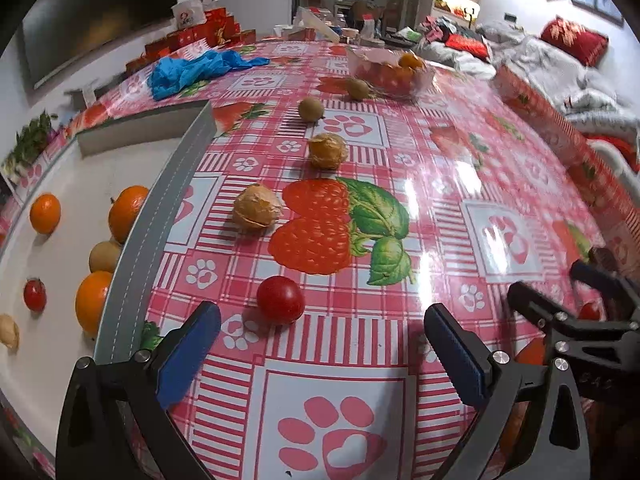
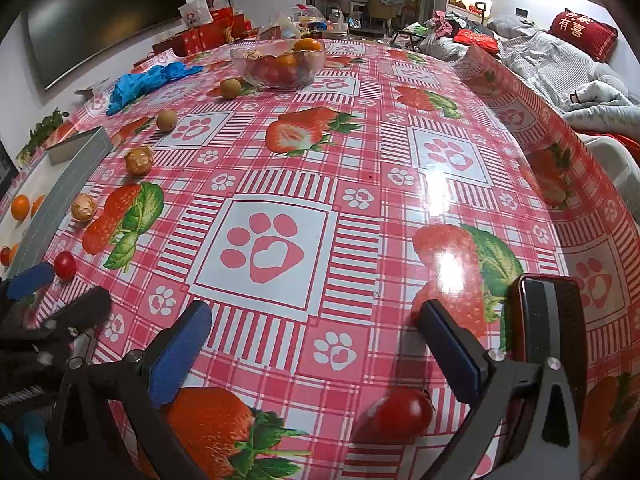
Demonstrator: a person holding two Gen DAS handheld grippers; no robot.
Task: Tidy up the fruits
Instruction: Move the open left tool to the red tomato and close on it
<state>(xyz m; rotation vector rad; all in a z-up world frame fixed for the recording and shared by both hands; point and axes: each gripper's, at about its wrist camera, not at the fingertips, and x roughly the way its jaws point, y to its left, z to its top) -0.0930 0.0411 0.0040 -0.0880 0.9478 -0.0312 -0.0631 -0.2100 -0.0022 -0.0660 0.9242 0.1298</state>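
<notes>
My left gripper is open just above the table. A red cherry tomato lies free right ahead of it, nearer the left finger. Beyond it lie two husked physalis and two brown round fruits. On the left, a white tray with a grey rim holds oranges, a tomato and a brown fruit. My right gripper is open too. Another cherry tomato rests on the table between its fingers, untouched.
A glass bowl with oranges and red fruit stands at the far side. A crumpled blue plastic bag lies at the back left. A dark flat device stands beside the right finger. Red boxes line the far edge; a sofa is to the right.
</notes>
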